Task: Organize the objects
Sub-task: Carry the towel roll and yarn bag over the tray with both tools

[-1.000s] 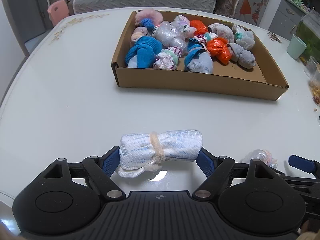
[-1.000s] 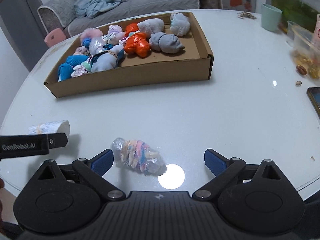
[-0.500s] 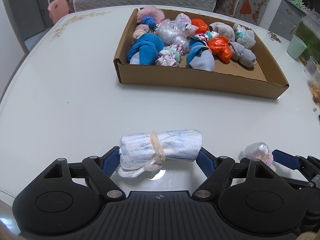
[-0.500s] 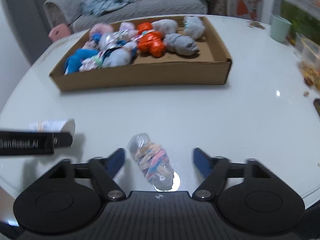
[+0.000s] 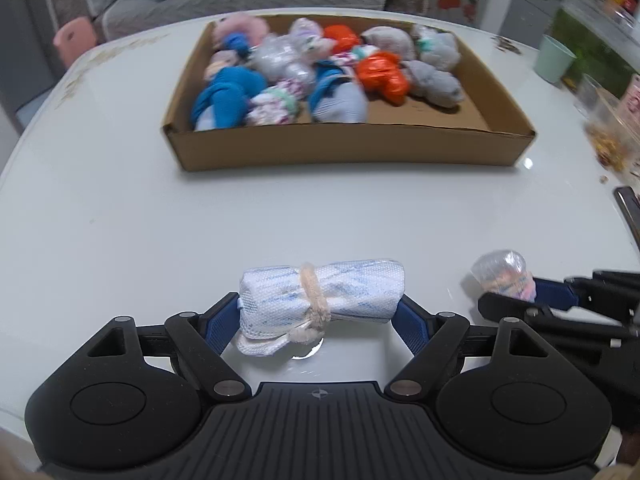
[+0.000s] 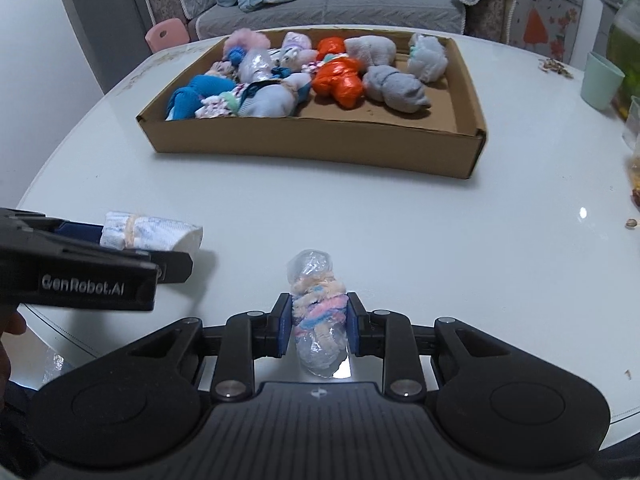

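My left gripper is shut on a white rolled cloth bundle tied with a beige band, held lengthwise between its blue pads just above the white table. My right gripper is shut on a clear plastic bundle with pastel yarn. That bundle also shows in the left wrist view. The white bundle shows in the right wrist view, with the left gripper beside it. A cardboard tray holding several rolled bundles stands farther back; it also shows in the right wrist view.
A mint green cup and clear containers of snacks stand at the table's right. A dark phone edge lies at the right rim. A grey sofa and a pink stool stand behind the table.
My right gripper has closed on the plastic yarn bundle, which was loose between open fingers before. My left gripper keeps hold of the white bundle and has shifted so the tray sits more central.
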A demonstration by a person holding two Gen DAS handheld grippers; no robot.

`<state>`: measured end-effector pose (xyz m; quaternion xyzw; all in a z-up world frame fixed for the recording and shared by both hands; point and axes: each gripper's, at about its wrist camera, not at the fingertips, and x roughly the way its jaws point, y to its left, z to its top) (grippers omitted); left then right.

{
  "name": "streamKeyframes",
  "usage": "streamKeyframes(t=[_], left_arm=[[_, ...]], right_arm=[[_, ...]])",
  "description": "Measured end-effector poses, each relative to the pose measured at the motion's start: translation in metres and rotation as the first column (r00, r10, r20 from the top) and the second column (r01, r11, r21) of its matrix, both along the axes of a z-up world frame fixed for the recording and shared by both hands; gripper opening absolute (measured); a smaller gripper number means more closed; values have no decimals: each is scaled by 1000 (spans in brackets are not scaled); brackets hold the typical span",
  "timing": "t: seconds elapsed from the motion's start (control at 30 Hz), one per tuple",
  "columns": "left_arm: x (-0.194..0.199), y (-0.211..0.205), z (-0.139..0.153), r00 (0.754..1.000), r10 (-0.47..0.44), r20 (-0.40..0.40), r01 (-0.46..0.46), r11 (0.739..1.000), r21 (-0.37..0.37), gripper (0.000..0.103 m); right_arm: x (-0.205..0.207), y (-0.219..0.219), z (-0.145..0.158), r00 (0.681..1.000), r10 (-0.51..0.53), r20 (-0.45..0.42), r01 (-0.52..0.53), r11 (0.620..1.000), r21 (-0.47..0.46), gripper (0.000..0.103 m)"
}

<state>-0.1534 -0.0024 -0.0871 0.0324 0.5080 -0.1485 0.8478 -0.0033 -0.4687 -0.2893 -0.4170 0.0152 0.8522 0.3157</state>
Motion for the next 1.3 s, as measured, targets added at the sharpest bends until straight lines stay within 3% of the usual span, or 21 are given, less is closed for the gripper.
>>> streamKeyframes(t=[0.2,0.8,1.07,1.3], left_arm=[[-5,-18,8,996,-82,46,81,996,26,83],[4,-45,32,993,-101,69,101,995,-5,82],[32,-61,58,986,-123,112,127,991,-29,81],[77,-99,62,961,-228,154,235,972,-28,81]], right_arm=[[3,10,11,1000,3,0,-3,1000,-18,24],[11,47,80,994,5,-110,-5,1000,-3,24],[-9,71,110,989,74,-128,-70,997,42,25],[-39,114,120,979,131,-155,-139,989,-40,25]])
